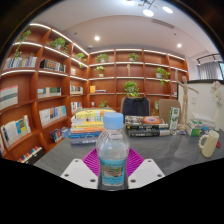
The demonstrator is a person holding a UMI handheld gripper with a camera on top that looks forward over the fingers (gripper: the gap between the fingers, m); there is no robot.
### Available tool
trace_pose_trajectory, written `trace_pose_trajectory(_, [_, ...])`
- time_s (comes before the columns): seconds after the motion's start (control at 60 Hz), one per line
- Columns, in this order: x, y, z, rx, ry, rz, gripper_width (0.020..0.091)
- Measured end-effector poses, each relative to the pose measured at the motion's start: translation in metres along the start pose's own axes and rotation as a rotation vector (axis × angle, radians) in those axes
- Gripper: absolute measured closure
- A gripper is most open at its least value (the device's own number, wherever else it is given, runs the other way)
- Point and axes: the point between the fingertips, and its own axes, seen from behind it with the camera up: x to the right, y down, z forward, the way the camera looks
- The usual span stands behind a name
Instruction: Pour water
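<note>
- Room: bookshelves (60,85) in reddish wood run along the walls well beyond the fingers, lined with books and a few potted plants (131,88) on the upper and middle shelves. Ceiling lights on.
- Counter (60,155): grey surface reaching from just ahead of the fingers to the back of the room.
- Stacks of books (88,126) lie on the counter beyond the fingers, left of centre; a second, darker stack (146,126) sits to the right of them.
- White jug-like vessel (208,143) with a handle stands on the counter well off to the right of the fingers; detail too small to make out.
- Water bottle (113,152): clear plastic, pale blue cap, upright, with a light blue label band around the middle. It stands between the two fingers, directly ahead of the camera.
- Gripper (113,168): white fingers flank the bottle's lower half on both sides, and the magenta pads (92,162) show on either side of it. The pads look drawn in against the bottle's sides with no gap visible, so the fingers appear clamped on the bottle. The bottle's base is hidden, so contact with the counter cannot be told.
</note>
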Motion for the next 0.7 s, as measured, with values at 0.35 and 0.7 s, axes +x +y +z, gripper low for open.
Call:
trace_pose_trajectory(0.35, [0.067,-0.007,-0.015,-0.037,0.022,0.261,0.0815])
trace_pose_trajectory(0.7, [0.214,-0.059,-0.047,0.162,0.033,1.084,0.0815])
